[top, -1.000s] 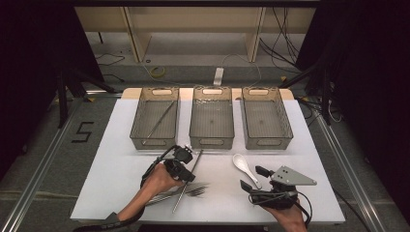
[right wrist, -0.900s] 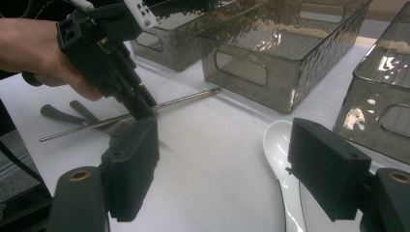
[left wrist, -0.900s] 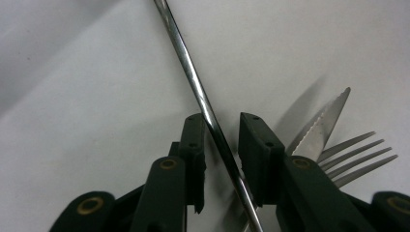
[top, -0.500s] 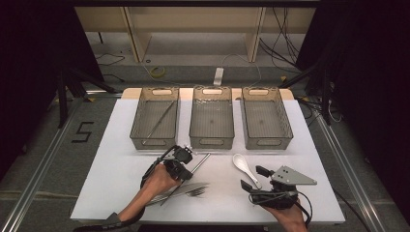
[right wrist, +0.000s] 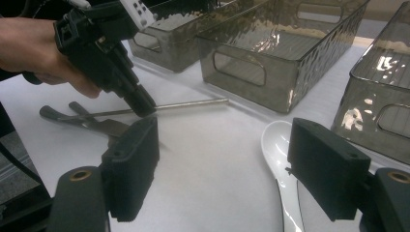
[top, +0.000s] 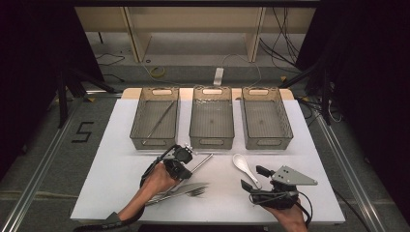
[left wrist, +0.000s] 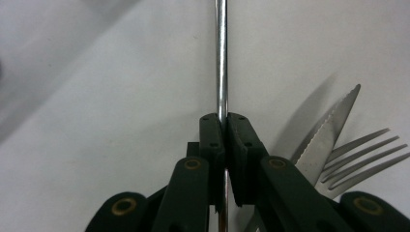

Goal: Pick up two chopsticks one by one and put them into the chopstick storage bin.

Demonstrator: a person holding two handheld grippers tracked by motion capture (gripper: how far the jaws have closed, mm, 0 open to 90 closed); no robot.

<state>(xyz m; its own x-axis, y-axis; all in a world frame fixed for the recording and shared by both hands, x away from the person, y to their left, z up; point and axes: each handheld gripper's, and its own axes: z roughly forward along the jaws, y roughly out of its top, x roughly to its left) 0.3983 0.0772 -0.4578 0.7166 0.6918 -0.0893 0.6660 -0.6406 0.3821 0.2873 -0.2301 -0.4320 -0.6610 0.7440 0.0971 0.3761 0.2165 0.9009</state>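
Observation:
My left gripper [top: 187,169] [left wrist: 223,120] is shut on a thin metal rod [top: 203,161] [left wrist: 221,58]; its jaws have just been closing with the rod between them. The rod runs out past the pads toward the bins, just above the white table. A serrated knife [left wrist: 331,128] and a fork [left wrist: 362,154] lie next to the left gripper [right wrist: 140,104]. My right gripper [top: 253,177] [right wrist: 227,154] stands open and empty, low over the table. A white spoon [top: 241,164] [right wrist: 278,145] lies beside its right jaw.
Three smoky clear bins stand in a row at the back: left [top: 140,126], middle [top: 212,140], right [top: 285,126]. The left bin holds a thin metal stick [top: 163,117]. The white table [top: 111,164] ends near my hands; a dark floor surrounds it.
The rod has turned in my left gripper: its far end swung to the right, and it now points at the middle bin. My right gripper has kept still.

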